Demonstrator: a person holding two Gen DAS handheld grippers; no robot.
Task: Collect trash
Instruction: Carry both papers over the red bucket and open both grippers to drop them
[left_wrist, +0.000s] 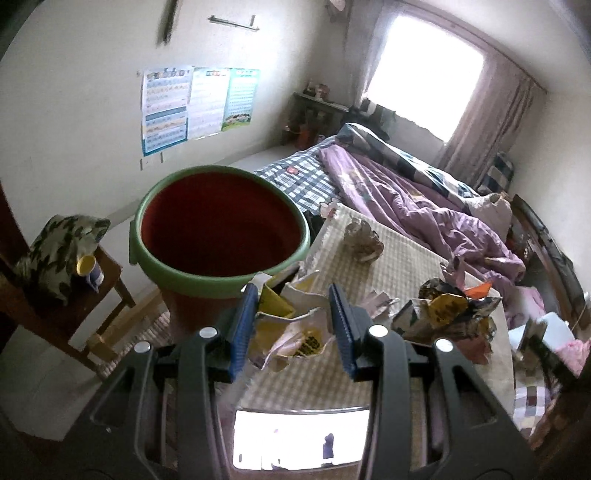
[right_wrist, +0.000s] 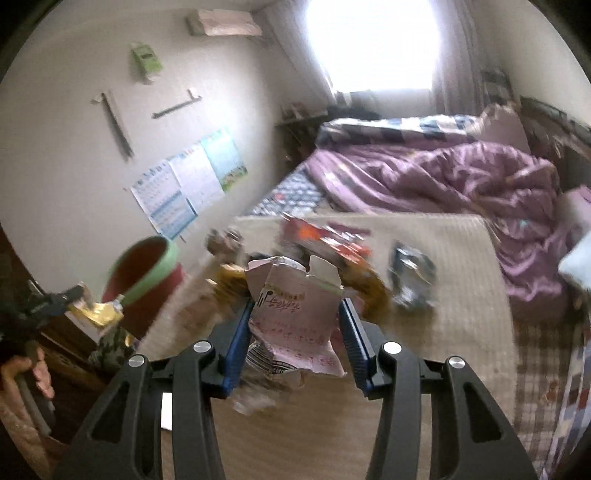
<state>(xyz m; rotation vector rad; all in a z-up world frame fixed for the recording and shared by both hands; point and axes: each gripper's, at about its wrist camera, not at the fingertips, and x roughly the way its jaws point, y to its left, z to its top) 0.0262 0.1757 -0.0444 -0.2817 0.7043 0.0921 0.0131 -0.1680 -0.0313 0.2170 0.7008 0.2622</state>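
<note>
A red bucket with a green rim (left_wrist: 221, 225) stands left of the mat; it also shows in the right wrist view (right_wrist: 147, 273). My left gripper (left_wrist: 293, 295) is shut on a crumpled yellow and white wrapper (left_wrist: 291, 325), just right of the bucket's rim. My right gripper (right_wrist: 295, 310) is shut on a torn pink paper carton (right_wrist: 295, 321), held above the mat. In the right wrist view my left gripper (right_wrist: 79, 295) shows at far left with the yellow wrapper (right_wrist: 98, 314) by the bucket. More crumpled wrappers (left_wrist: 447, 314) and a paper ball (left_wrist: 364, 238) lie on the mat.
The beige checked mat (left_wrist: 391, 266) lies on a bed with a purple quilt (left_wrist: 424, 206). A wooden stool (left_wrist: 62, 295) with a camouflage bag and a small cup stands left of the bucket. Red and grey wrappers (right_wrist: 410, 277) lie on the mat ahead.
</note>
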